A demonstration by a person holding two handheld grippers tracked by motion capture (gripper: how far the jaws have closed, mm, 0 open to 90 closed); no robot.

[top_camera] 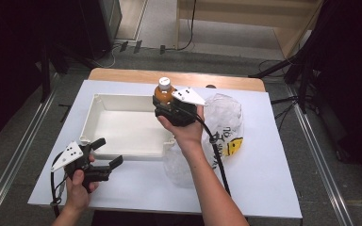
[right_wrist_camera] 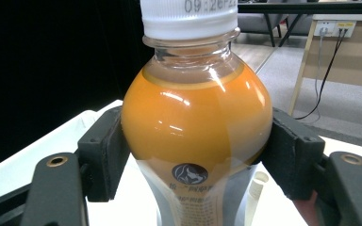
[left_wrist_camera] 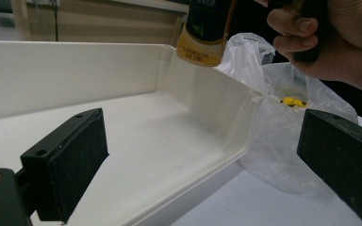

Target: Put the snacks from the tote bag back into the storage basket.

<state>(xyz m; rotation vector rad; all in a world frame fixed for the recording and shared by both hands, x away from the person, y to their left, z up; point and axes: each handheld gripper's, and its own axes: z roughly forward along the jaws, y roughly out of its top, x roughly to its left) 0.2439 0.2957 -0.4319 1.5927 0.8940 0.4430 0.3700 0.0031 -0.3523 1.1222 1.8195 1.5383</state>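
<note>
Setting: grey floor with cables and metal rails around a white-topped desk (top_camera: 136, 188) with a wooden far edge.
High view, tray: a white plastic tray (top_camera: 122, 155) sits left of centre, nothing visible inside it.
High view, bag: a crumpled clear plastic bag (top_camera: 226, 117) with a yellow print lies just right of the tray.
High view, right gripper (top_camera: 169, 107): held up over the tray's far right corner, clamped on a juice bottle (top_camera: 164, 91) with a white cap.
High view, left gripper (top_camera: 108, 155): low at the tray's near left edge, spread wide, holding nothing.
Left gripper view: black fingers (left_wrist_camera: 70, 160) stand far apart; the bottle's base hangs clear above the tray wall.
Right gripper view: both pads press the bottle's orange, bulging upper body, upright.
Step, as I judge it: carrying the bottle between bag and tray; direction cannot be told.
Next move: if into the tray, lower it level, then release.
</note>
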